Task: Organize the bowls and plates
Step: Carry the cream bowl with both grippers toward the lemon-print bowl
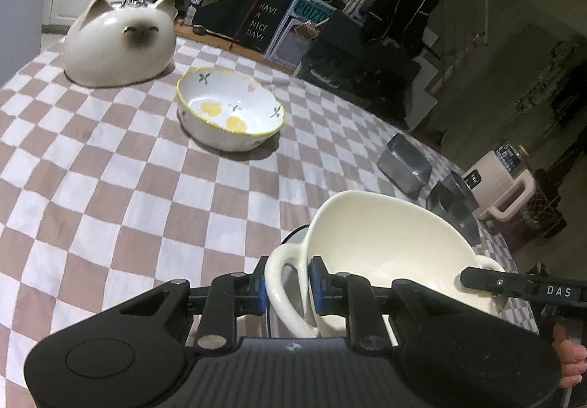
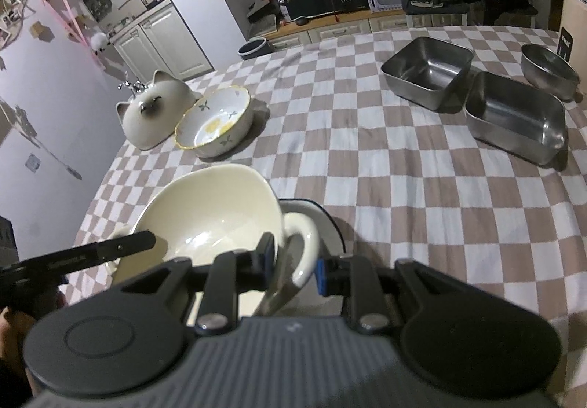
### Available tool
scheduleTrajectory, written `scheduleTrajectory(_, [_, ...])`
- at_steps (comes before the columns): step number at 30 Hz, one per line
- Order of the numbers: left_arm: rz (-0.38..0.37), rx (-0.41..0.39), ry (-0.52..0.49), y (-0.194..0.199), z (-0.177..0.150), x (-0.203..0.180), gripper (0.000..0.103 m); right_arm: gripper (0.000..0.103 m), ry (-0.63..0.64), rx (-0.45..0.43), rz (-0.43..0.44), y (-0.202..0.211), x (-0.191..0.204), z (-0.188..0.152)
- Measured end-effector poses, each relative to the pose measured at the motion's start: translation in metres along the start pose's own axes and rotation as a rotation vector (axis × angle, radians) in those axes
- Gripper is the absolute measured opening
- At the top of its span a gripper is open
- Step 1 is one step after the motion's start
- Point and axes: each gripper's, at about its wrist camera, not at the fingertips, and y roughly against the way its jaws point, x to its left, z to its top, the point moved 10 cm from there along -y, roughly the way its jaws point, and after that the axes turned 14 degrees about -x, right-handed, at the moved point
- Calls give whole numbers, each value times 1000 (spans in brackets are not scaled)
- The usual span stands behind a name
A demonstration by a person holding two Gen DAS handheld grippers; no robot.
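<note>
A cream two-handled bowl (image 1: 389, 250) is held between both grippers just above a white plate with a dark rim (image 2: 326, 221) on the checkered tablecloth. My left gripper (image 1: 287, 289) is shut on the bowl's left loop handle (image 1: 279, 283). My right gripper (image 2: 295, 261) is shut on the bowl's other handle (image 2: 302, 243). The bowl (image 2: 209, 213) tilts toward the cameras. A white bowl with yellow and green flowers (image 1: 229, 107) and an upside-down cat-face bowl (image 1: 121, 45) stand farther back; both also show in the right wrist view, the flower bowl (image 2: 216, 124) and the cat bowl (image 2: 154, 114).
Two square steel containers (image 2: 427, 70) (image 2: 513, 116) and a round steel bowl (image 2: 548, 70) stand at the table's far right. In the left wrist view the steel containers (image 1: 405, 160) sit near the right table edge. Cabinets and shelves lie beyond the table.
</note>
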Motion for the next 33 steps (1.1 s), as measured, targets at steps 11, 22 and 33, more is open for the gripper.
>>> scheduleTrajectory(11, [19,39,13,-24,-15,10,30,27,46,18,-58,-10,0,-3])
scheduleTrajectory(22, [29,70,0,-36,-26,16,31,27,54,67,-99,-22,-2,-7])
scheduleTrajectory(33, [59,130,-34,-39,-32,12,31,33,157,121,-158,-29,-4,-16])
